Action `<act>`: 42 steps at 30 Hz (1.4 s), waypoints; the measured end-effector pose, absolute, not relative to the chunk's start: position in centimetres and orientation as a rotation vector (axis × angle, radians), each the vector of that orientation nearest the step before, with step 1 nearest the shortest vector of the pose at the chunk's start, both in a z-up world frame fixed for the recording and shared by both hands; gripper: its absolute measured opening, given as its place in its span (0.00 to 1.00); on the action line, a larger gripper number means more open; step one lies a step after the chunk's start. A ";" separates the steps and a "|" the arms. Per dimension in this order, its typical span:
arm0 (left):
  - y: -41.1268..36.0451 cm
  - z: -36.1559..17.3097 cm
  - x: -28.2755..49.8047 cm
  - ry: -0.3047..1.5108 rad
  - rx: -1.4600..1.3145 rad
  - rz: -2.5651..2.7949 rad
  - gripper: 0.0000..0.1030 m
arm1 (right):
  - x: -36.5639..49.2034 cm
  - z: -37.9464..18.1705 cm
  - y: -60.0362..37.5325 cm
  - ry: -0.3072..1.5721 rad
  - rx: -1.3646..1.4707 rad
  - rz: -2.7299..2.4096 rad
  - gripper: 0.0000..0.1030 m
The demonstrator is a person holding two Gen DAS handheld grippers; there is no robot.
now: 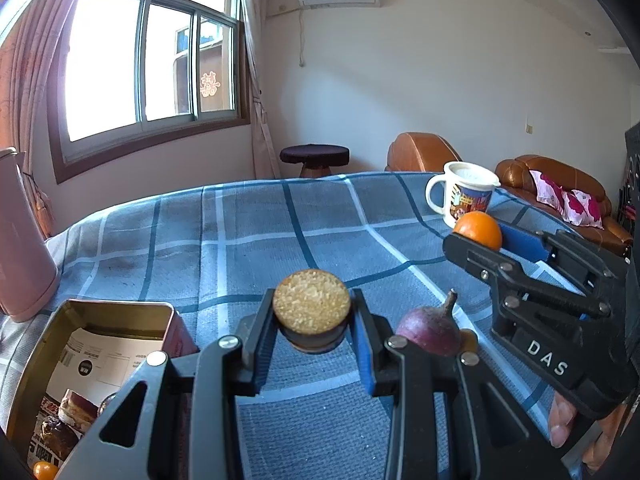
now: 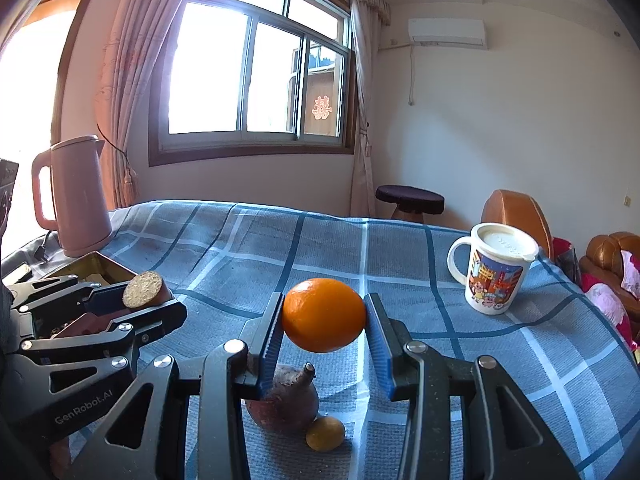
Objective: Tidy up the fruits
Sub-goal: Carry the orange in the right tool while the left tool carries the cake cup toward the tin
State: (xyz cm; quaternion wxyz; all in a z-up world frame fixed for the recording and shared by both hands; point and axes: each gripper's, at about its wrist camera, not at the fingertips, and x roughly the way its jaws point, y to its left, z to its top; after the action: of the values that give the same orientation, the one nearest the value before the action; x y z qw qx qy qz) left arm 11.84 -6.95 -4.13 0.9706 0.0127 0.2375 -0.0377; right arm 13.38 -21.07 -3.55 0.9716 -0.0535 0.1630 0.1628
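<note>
Orange (image 2: 324, 314), smooth and glossy, clamped between blue-lined jaws.

We see a blue checked cloth (image 2: 328, 240) w/ a lidded cartoon mug (image 2: 494, 270) at right and a pink kettle (image 2: 76, 196) at left. Behind: window (image 2: 256, 76), curtains (image 2: 120, 80), AC unit (image 2: 447, 33), dark stool (image 2: 410, 196), brown sofa (image 1: 560, 188).

Checked blue cloth (image 2: 400, 264) covers table; kettle (image 2: 76, 196) far left of tools, tin (image 1: 100, 320) near left, mug (image 2: 496, 268) ahead right, purple root (image 2: 284, 400) and small yellow fruit (image 2: 325, 434) beneath.
</note>
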 end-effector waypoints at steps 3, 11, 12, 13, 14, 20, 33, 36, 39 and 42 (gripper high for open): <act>-6.9 -4.0 11.6 0.467 0.027 -0.073 0.35 | 13.1 -3.5 -21.1 0.316 -0.112 0.321 0.40; -7.0 -3.8 11.0 0.437 0.035 -0.069 0.35 | 12.7 -3.3 -21.1 0.295 -0.115 0.309 0.40; -7.0 -3.7 10.9 0.431 0.035 -0.067 0.35 | 12.7 -3.3 -21.1 0.292 -0.115 0.309 0.40; -7.0 -3.7 10.8 0.427 0.035 -0.067 0.35 | 12.6 -3.3 -21.1 0.289 -0.116 0.308 0.40; -7.0 -3.7 10.7 0.424 0.036 -0.067 0.35 | 12.5 -3.3 -21.0 0.286 -0.116 0.308 0.40; -6.9 -3.5 10.2 0.403 0.038 -0.060 0.35 | 12.0 -3.2 -21.0 0.263 -0.117 0.303 0.40; -6.7 -3.2 9.4 0.369 0.044 -0.048 0.35 | 11.2 -2.9 -21.5 0.230 -0.087 0.303 0.40; -6.8 -3.2 9.3 0.367 0.051 -0.052 0.35 | 11.1 -2.9 -21.6 0.228 -0.083 0.311 0.40; -6.8 -3.2 9.1 0.360 0.056 -0.052 0.35 | 10.9 -2.8 -21.6 0.224 -0.083 0.314 0.40; -6.8 -3.2 9.0 0.359 0.057 -0.053 0.35 | 10.8 -2.8 -21.5 0.223 -0.084 0.317 0.40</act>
State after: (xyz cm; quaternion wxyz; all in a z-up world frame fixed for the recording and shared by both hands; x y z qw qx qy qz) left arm 8.97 -6.80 -3.15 0.9832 0.0284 0.1785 -0.0265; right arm 10.80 -21.54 -2.84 0.9804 -0.0418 0.1107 0.1573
